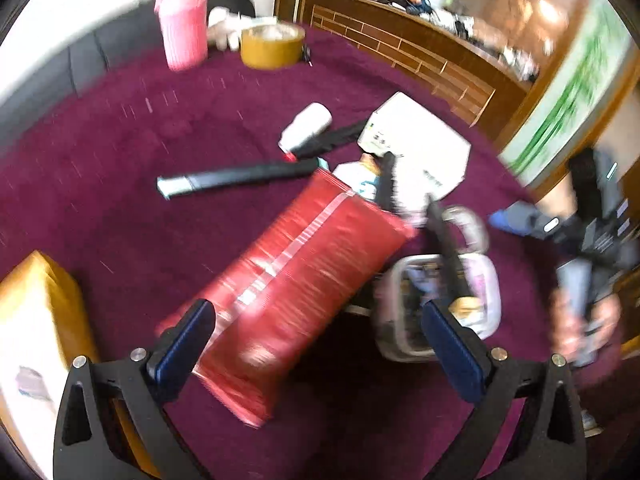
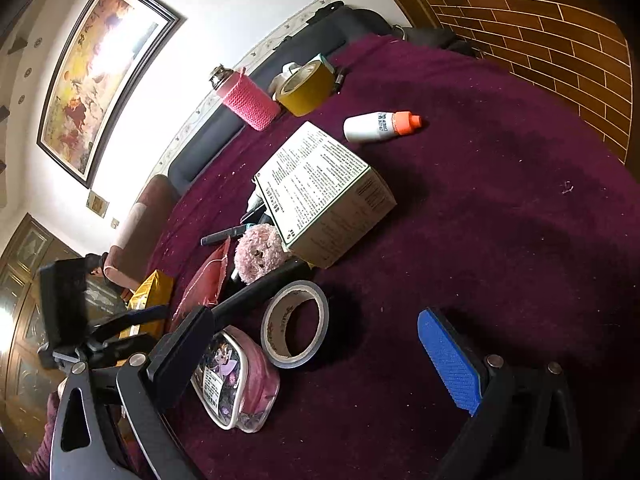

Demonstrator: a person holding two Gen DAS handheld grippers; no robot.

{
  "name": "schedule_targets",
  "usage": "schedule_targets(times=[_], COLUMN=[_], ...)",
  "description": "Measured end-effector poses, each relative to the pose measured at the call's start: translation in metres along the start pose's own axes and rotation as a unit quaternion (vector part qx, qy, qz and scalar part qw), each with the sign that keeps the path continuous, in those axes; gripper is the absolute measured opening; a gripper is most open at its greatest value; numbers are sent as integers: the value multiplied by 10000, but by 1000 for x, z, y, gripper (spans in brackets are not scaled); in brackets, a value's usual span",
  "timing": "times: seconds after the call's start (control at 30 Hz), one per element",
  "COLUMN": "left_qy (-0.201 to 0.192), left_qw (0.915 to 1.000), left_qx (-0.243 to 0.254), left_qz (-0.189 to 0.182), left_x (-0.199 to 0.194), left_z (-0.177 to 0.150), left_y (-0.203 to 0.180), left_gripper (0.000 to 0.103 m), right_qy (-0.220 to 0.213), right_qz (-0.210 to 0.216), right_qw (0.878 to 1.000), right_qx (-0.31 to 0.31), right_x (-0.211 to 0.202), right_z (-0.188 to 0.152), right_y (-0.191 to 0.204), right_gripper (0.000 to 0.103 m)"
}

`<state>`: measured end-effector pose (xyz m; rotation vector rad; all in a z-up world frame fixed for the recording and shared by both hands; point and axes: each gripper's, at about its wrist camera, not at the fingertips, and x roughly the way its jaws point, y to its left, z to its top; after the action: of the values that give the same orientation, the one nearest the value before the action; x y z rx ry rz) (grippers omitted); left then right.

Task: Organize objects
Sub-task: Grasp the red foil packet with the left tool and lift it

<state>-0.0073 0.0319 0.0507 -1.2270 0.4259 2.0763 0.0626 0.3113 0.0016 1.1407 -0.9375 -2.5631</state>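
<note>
The left wrist view is motion-blurred. A red foil packet (image 1: 296, 280) lies on the maroon tablecloth (image 1: 140, 160), its near end between the wide-apart fingers of my open left gripper (image 1: 320, 346), closer to the left finger. My right gripper (image 2: 316, 360) is also open and holds nothing. Just ahead of it stands a grey tape roll (image 2: 296, 324), and a pink clear-fronted pouch (image 2: 236, 380) lies by its left finger. A white printed box (image 2: 324, 196), a pink plush (image 2: 260, 252) and a white bottle with an orange cap (image 2: 380, 126) sit farther out.
At the table's far side stand a pink knitted-sleeve bottle (image 2: 250, 100) and a yellow tape roll (image 2: 306, 88). A yellow packet (image 1: 36, 320) lies at the left edge. A long black stick (image 1: 240, 178) lies mid-table. Brown brick-pattern panelling (image 2: 540, 40) rises behind the table.
</note>
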Motion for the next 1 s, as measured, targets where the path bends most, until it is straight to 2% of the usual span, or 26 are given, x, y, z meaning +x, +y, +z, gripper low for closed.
schedule_targets(times=[0.07,0.13,0.17,0.2,0.23,0.33,0.37,0.4,0.47,0.57,0.67,0.73,0.87,0.97,1.0], left_qy=[72,212,281,215,265,417,422,427,343,100,-203,-442,-967,-1307,-1395], left_qw=[9976,9908,9888,9912,9916,9973,9975,9972,9986,9995,9979,9957,9887,9826,9803], left_qx=[480,1009,1174,1138,1096,548,481,504,290,-304,-619,-805,-1101,-1276,-1357], left_qz=[488,871,882,635,625,239,285,360,265,37,11,-84,-304,-329,-342], left_x=[14,35,43,46,48,56,57,57,45,18,-14,-35,-78,-106,-113], left_z=[6,8,8,13,16,21,18,14,7,-6,-25,-38,-69,-90,-96], left_y=[-7,-17,-19,-19,-18,-14,-15,-18,-18,-9,-6,-2,-1,4,7], left_gripper=[102,102,103,103,103,85,73,68,51,47,46,46,46,46,46], right_qy=[-7,-32,-60,-73,-79,-98,-94,-90,-79,-36,53,81,539,761,805], right_qz=[-25,-76,-130,-169,-196,-264,-287,-312,-396,-519,-785,-933,-874,-1111,-1078], right_qw=[10000,10000,9999,9998,9998,9996,9995,9995,9991,9985,9955,9905,9761,9629,9639], right_qx=[4,3,4,6,10,10,-4,-21,-82,-182,-520,-1011,-1917,-2338,-2297], right_x=[0,0,-1,-1,-1,-2,-2,-2,-1,1,0,-3,7,22,23], right_z=[1,0,0,0,0,0,0,0,0,-1,-4,-12,-32,-40,-38], right_y=[-1,-1,-1,-1,-2,-2,-2,-1,1,4,16,34,73,95,97], right_gripper=[103,103,103,103,103,103,103,103,103,103,103,103,103,102,100])
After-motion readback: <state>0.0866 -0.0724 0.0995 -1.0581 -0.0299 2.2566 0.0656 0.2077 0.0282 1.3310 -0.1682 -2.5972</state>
